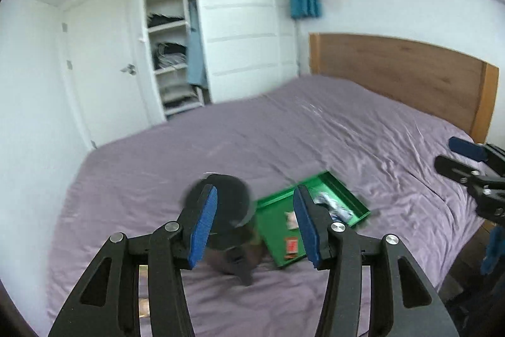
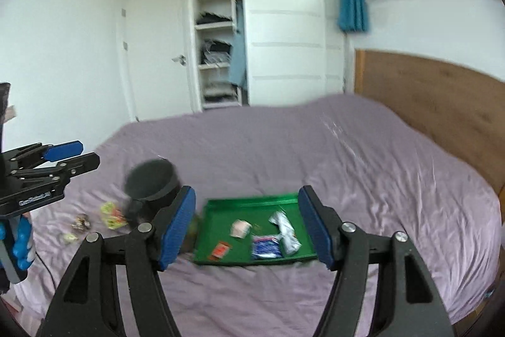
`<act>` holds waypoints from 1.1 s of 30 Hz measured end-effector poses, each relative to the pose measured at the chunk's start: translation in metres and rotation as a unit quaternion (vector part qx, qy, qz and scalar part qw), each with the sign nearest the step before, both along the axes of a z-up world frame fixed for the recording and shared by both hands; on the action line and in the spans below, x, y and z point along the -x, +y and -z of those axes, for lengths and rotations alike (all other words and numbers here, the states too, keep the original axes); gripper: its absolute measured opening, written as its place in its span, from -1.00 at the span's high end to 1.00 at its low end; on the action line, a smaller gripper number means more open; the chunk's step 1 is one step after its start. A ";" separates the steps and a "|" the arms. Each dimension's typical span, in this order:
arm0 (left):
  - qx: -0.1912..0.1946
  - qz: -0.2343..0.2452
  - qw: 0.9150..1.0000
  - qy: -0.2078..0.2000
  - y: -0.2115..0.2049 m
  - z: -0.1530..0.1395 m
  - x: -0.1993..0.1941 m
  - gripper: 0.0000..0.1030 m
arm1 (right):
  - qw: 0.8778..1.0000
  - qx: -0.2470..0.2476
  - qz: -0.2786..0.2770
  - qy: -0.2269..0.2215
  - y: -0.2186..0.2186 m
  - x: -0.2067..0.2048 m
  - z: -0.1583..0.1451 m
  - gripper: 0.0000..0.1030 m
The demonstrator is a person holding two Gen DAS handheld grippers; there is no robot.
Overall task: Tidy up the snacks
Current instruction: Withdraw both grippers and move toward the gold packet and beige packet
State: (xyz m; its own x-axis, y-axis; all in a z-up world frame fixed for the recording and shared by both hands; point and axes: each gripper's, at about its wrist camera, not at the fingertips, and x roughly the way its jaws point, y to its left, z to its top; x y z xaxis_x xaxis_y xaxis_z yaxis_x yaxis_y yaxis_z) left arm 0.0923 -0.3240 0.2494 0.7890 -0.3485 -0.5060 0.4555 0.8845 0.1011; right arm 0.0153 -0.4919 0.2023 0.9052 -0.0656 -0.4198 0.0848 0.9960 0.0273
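Above the green tray (image 2: 284, 200) on the bed, I hold my left gripper (image 1: 255, 223) and right gripper (image 2: 247, 225) spread and empty; loose snacks (image 2: 110, 215) left of it (light, crinkly) want edge pinches.

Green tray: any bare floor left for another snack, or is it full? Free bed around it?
The green tray is bare along its far edge and left side. Its right half is crowded: blue packet, silver packet, pink packet and orange packet mid-front. The purple bedspread is free beyond the tray toward the headboard. Left of the black pot, loose snacks clutter it.
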 end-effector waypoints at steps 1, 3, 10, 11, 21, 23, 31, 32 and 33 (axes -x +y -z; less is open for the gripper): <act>0.003 -0.006 1.000 -0.006 0.012 -0.004 0.009 0.13 | 1.000 0.004 -0.005 -0.007 0.011 0.007 -0.006 0.38; 0.009 -0.025 0.999 -0.022 0.044 -0.015 0.024 0.11 | 1.000 0.011 -0.017 -0.023 0.033 0.022 -0.021 0.13; 0.044 -0.089 0.994 -0.044 0.147 -0.024 0.071 -0.07 | 0.997 0.020 -0.054 -0.053 0.095 0.063 -0.041 0.13; 0.048 -0.097 0.993 -0.044 0.162 -0.021 0.076 -0.07 | 0.997 0.019 -0.061 -0.053 0.105 0.067 -0.039 0.13; 0.066 -0.182 0.981 -0.017 0.276 0.035 0.117 -0.08 | 0.991 0.032 -0.133 0.005 0.194 0.067 0.013 0.10; 0.075 -0.198 0.977 -0.003 0.297 0.048 0.120 -0.08 | 0.988 0.043 -0.146 0.013 0.211 0.065 0.017 0.10; 0.096 -0.265 0.958 0.062 0.353 0.112 0.107 -0.15 | 0.982 0.066 -0.173 0.045 0.248 0.044 0.036 0.07; 0.093 -0.271 0.956 0.070 0.358 0.122 0.104 -0.15 | 0.981 0.064 -0.176 0.053 0.251 0.038 0.042 0.07; 0.090 -0.276 0.954 0.080 0.361 0.133 0.100 -0.15 | 0.980 0.062 -0.179 0.061 0.255 0.033 0.049 0.07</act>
